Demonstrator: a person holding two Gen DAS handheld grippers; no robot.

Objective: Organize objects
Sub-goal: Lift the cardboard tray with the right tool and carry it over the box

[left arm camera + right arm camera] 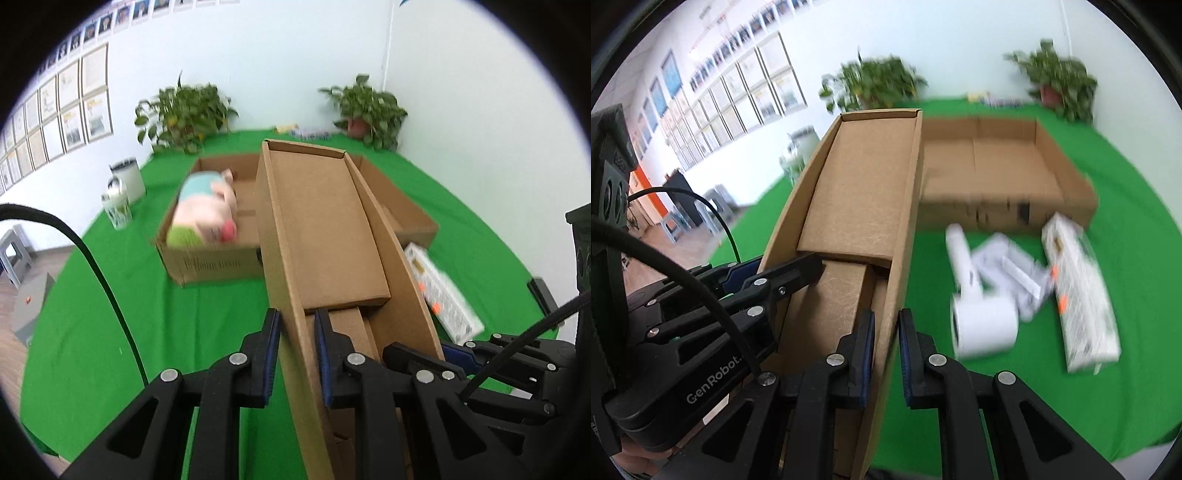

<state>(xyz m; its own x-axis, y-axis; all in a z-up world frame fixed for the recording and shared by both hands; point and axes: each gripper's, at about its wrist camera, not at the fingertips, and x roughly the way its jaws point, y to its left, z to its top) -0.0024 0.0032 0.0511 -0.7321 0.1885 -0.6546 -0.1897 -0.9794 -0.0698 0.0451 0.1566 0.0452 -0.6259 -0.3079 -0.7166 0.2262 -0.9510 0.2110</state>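
Two tools share one load: the left tool [295,354] is clenched on the left wall of the long cardboard box [325,236], and the right tool [886,354] is clenched on its right wall. Held clear of the green worktop [110,332], its long axis runs straight ahead toward the open cardboard tray [1067,177] holding the plush toy [205,214], so neither hand is nearer.

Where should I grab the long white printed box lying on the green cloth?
Grip the long white printed box across its narrow width near the middle, coming from above. It lies flat with both long sides exposed, though the white roller sits close on one side.
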